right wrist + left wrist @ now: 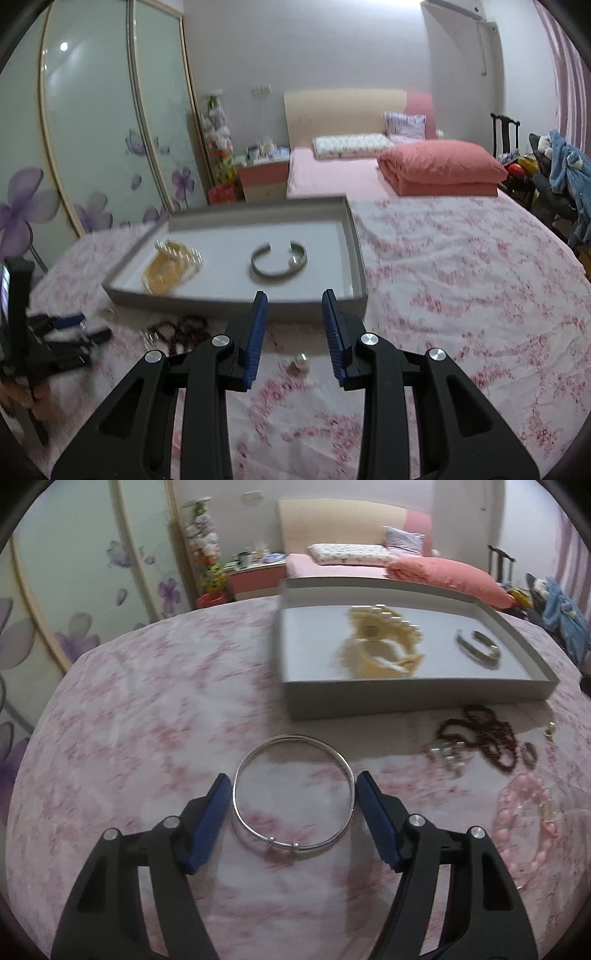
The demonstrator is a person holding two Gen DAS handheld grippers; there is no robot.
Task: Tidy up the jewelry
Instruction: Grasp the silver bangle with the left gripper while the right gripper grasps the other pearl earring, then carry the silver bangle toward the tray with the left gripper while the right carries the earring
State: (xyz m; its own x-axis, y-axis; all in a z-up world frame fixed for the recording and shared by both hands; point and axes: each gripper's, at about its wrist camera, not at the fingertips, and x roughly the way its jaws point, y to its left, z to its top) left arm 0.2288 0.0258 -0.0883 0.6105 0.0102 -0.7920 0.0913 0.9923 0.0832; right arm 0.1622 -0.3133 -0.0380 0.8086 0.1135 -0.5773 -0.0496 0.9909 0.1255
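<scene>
Two grippers, one tray, loose jewelry on a pink-patterned bedspread (129, 720).

Left gripper (293, 786): pointed down at the bedspread, blue pads to either side of a silver bangle (293, 794). The bangle lies flat between them; both pads stand at its outer rim, the left one with a sliver of cloth showing, the right one touching or nearly so. Whether the ring is truly squeezed cannot be told.

Right gripper (294, 306): jaws apart, nothing between them, held just short of the tray's near wall. A small pearl piece (301, 363) lies on the cloth below it.

Tray (406, 698): grey, shallow, straight walls, far of the bangle and to its right. Inside: a cream beaded piece (380, 646) at left, a silver cuff (478, 648) at right, bare floor between and around them.

Outside the tray, near its front right corner: dark red beads (487, 734), a pale cluster (448, 755), a small ring (530, 753), a pink bead strand (524, 819) nearest.

Open room: wide bare bedspread left of the bangle and tray; in the right wrist view, bare cloth right of the tray to the bed's edge.
</scene>
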